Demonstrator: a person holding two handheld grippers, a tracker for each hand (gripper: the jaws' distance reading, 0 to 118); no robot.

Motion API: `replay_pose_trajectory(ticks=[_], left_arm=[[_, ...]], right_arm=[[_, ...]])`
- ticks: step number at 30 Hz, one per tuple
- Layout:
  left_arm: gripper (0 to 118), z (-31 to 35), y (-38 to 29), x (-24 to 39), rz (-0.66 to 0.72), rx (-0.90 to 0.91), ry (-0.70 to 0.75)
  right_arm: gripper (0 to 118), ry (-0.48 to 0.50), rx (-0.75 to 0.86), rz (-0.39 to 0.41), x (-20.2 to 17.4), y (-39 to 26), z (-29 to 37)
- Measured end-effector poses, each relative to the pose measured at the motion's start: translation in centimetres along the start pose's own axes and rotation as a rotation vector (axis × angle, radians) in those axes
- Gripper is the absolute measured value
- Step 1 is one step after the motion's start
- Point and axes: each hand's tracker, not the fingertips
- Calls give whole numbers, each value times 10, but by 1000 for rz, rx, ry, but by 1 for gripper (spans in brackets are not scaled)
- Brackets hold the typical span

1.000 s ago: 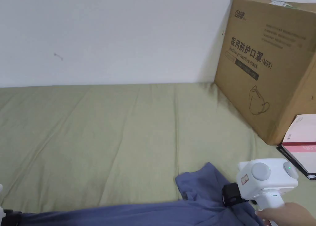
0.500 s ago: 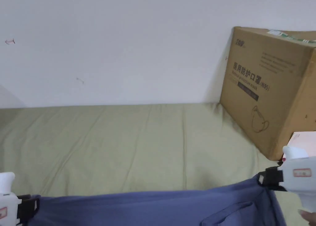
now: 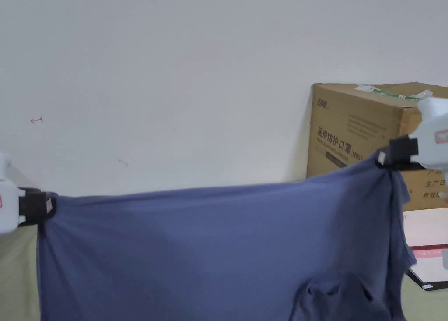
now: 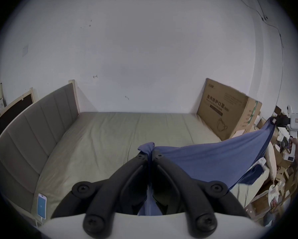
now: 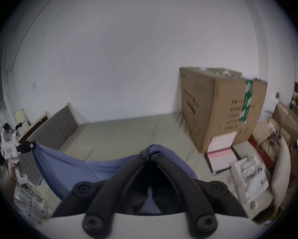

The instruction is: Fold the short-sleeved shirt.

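— Where is the shirt point(image 3: 210, 252)?

— Off the bed point(image 4: 120, 135) and in the air, a blue sheet stretched wide between the two grippers; its top edge runs nearly level in the head view, a little higher toward the right; the cloth hangs down from that edge, with a sleeve bunched low on the right

— And the left gripper point(image 3: 47, 205)?

— It pinches one top corner; in the left gripper view its black jaws are drawn together with a fold of blue cloth squeezed between the tips and a tuft poking out above them

— The right gripper point(image 3: 381, 158)?

— Same story at the other corner; in the right gripper view both jaws are pressed closed on the fabric, which spills out either side of them; a hand point(image 4: 296, 143) grips its white handle

— What lies behind?

— A plain white wall point(image 3: 197, 72); a large cardboard box point(image 3: 350, 133) standing on the green bed against it, just behind the shirt's right corner; a pink and white box point(image 3: 426, 234) beside that; a phone point(image 4: 41, 205) at the bed's near left edge
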Motion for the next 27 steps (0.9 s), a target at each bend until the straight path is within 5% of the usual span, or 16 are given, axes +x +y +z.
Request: replay_pose_trajectory(ticks=[10, 27], left_arm=[[2, -34, 98, -6, 8, 95, 70], [2, -216, 202, -4, -88, 182, 252]], right_arm=[[0, -77, 117, 38, -34, 111, -52], [0, -154, 250, 88, -40, 223, -241]])
